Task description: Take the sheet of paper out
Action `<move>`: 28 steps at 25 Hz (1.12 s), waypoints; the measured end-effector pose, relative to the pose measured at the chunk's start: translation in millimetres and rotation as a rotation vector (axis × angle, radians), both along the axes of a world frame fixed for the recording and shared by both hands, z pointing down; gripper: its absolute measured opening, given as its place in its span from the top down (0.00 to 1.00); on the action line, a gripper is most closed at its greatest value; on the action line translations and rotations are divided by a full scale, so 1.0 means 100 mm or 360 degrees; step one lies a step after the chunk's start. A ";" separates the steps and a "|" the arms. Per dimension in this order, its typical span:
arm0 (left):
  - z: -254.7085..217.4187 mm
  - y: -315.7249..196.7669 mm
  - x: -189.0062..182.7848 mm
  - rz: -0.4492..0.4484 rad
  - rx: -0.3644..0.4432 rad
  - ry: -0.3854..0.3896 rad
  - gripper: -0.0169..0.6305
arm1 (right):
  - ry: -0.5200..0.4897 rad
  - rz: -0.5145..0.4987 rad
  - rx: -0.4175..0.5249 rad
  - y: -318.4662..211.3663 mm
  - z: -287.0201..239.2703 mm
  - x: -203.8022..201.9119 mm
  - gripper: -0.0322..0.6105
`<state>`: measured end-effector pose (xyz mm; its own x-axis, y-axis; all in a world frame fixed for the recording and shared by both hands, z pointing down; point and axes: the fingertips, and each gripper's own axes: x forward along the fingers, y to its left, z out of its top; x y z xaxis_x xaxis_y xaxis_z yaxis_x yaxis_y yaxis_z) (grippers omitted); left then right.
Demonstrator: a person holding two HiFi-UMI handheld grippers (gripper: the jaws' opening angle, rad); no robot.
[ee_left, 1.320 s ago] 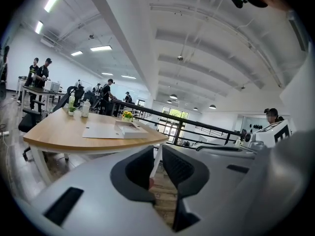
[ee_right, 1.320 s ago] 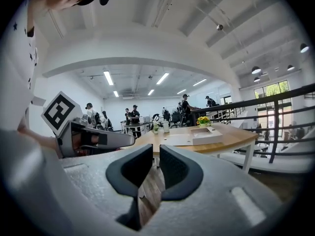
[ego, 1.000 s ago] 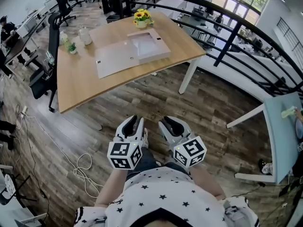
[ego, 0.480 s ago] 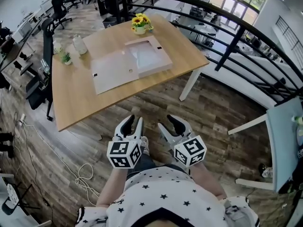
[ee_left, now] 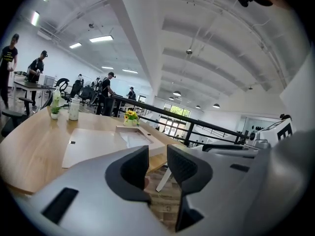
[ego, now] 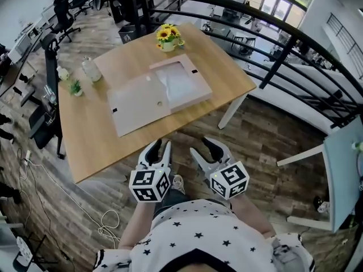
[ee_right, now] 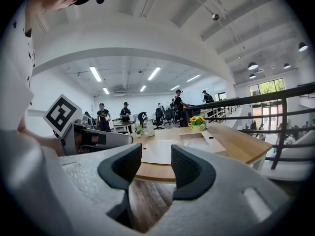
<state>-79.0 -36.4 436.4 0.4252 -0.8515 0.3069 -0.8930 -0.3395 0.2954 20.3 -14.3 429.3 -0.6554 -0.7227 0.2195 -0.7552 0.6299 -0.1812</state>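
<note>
On the wooden table (ego: 96, 135) lies an open flat box (ego: 190, 98) with its lid (ego: 136, 103) folded out to the left. A whitish sheet of paper (ego: 180, 83) lies in the box's tray. Both grippers hover over the floor short of the table's near edge, side by side in front of my body. My left gripper (ego: 160, 146) and right gripper (ego: 205, 147) have just been opening, with nothing between their jaws. The left gripper view shows its jaws (ee_left: 157, 159) apart, with the box (ee_left: 140, 137) beyond. The right gripper (ee_right: 156, 163) likewise faces the box (ee_right: 199, 140).
A pot of sunflowers (ego: 165, 35) stands behind the box; a bottle (ego: 91, 69) and a small plant (ego: 75, 88) stand at the table's left. A black railing (ego: 283, 44) runs behind the table, office chairs (ego: 48, 67) stand left, cables (ego: 108, 222) lie on the floor.
I have moved closer to the table, which now sits lower and larger in the head view. Both grippers' jaws stand wider apart than a second ago, the right one most visibly.
</note>
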 end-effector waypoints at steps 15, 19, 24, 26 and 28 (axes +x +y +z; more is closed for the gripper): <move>0.08 -1.20 -0.27 0.0056 -0.0064 -0.0014 0.80 | -0.0005 0.0069 -0.0021 -1.07 -0.04 -0.24 0.68; 0.13 -1.44 -0.34 0.0053 -0.0083 -0.0031 0.80 | 0.0006 0.0072 -0.0031 -1.30 0.00 -0.31 0.68; 0.23 -1.67 -0.41 0.0045 -0.0117 -0.0038 0.80 | 0.0020 0.0106 -0.0025 -1.47 0.05 -0.35 0.68; 0.28 -1.75 -0.41 0.0050 -0.0134 -0.0054 0.80 | 0.0024 0.0120 -0.0024 -1.52 0.06 -0.34 0.68; 0.34 -1.82 -0.40 0.0055 -0.0149 -0.0071 0.80 | 0.0022 0.0136 -0.0033 -1.55 0.08 -0.31 0.68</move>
